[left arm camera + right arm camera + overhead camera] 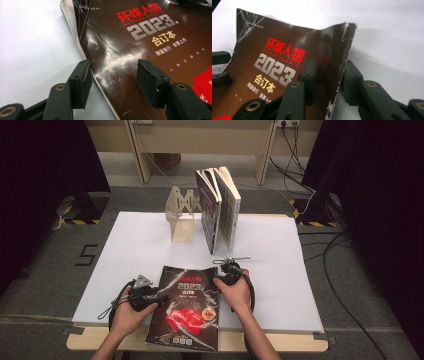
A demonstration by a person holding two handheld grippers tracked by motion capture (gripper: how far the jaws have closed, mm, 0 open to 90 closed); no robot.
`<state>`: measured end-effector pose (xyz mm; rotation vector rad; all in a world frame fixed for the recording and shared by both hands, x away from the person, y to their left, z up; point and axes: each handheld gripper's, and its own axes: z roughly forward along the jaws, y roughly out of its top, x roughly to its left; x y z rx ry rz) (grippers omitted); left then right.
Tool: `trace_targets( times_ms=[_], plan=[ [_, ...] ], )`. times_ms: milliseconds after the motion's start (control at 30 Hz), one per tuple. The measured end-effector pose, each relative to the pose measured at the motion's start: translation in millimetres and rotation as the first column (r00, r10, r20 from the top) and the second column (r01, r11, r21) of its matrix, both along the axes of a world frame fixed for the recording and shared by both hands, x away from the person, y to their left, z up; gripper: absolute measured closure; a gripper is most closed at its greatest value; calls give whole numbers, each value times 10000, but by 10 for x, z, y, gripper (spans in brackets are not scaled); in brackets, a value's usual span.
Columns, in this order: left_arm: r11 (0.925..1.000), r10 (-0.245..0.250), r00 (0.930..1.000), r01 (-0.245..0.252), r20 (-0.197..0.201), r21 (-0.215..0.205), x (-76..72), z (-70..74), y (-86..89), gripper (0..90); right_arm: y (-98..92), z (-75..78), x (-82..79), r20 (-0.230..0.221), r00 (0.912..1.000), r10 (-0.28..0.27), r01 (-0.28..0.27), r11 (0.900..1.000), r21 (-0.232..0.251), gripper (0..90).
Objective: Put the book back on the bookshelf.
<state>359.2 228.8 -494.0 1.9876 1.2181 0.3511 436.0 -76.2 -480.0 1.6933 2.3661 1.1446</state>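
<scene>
Magazine: a dark glossy magazine [186, 307] with red and white print and "2023" on the cover lies flat at the near edge of the white table top [135, 250], at about 6 o'clock from the table's middle; its lower edge hangs a little over the wooden table rim.
Left gripper: the left gripper [112, 77] is at the magazine's left edge, at 9 o'clock of the cover. Its jaws stand apart, one pad just outside the edge over the white surface, the other over the cover. They do not press on the paper, so it is open.
Right gripper: the right gripper [327, 75] is at the magazine's right edge, near the top right corner, at about 2 o'clock of the cover. The corner of the cover is bent upward and stands between the two jaws. The jaws look close on both sides of the lifted edge, but I cannot tell if the pads really pinch it.
Hands: the left hand [129, 312] and the right hand [235, 292] each hold one gripper, coming from 6 o'clock.
Books: two books [218, 207] stand upright at 12 o'clock from the magazine, well apart from it.
Stand: a pale wooden book stand [181, 215] is just beside the books, at their 9 o'clock.
</scene>
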Motion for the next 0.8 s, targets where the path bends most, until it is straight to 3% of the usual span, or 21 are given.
trace_targets(
  times_ms=[267,500,800],
  plan=[
    [9999,-37,10000,36,-29,-169,3,-3,15,432,-35,95,-6,-145,9993,339,-327,9962,803,841],
    [9966,-140,9996,120,-244,-812,26,-4,85,410,-32,205,-58,129,9994,327,-341,9913,1271,862],
    [9971,-14,10000,20,74,-759,14,46,147,374,-20,344,-100,537,9980,342,-442,9792,1982,871]
  ],
)
